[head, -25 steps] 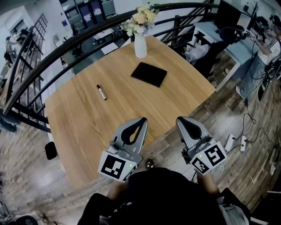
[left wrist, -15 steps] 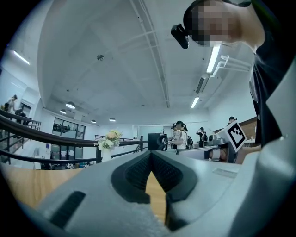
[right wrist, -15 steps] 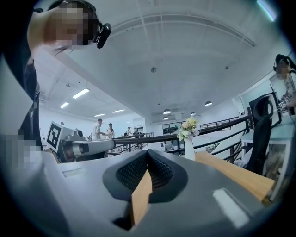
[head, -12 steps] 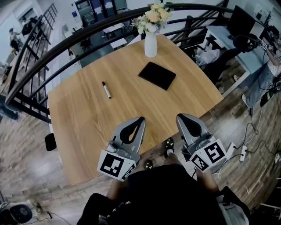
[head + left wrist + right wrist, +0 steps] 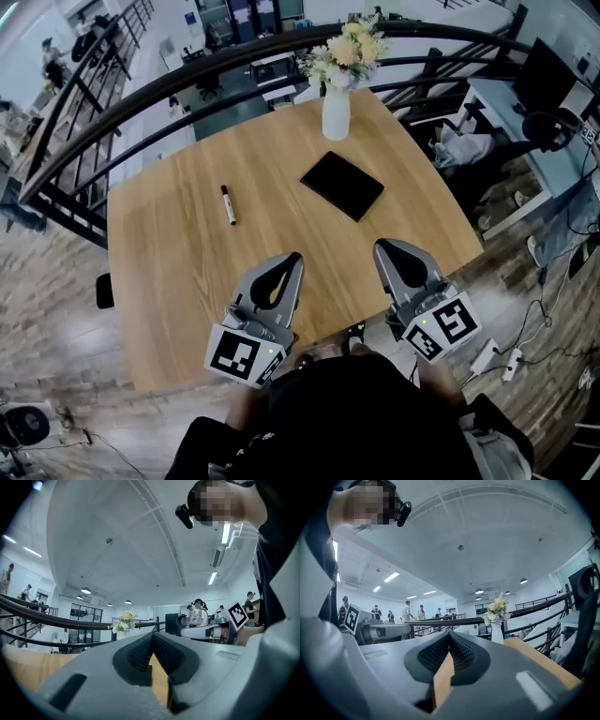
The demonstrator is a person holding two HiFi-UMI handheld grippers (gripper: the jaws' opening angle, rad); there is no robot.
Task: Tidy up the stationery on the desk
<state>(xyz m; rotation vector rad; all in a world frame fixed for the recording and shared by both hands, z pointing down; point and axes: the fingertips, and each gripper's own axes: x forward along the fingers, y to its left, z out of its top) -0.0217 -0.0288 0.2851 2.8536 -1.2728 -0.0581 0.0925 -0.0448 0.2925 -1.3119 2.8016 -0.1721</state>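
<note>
Left claw [image 5: 290,260] and right claw [image 5: 383,249], both clenched empty, have advanced over the tabletop [image 5: 169,262] toward the marker [image 5: 228,204] and black notebook [image 5: 342,185]; tidying not yet begun.

in both gripper views the fingers [image 5: 103,667] hide the marker [image 5: 227,204] and notebook [image 5: 342,185].
</note>
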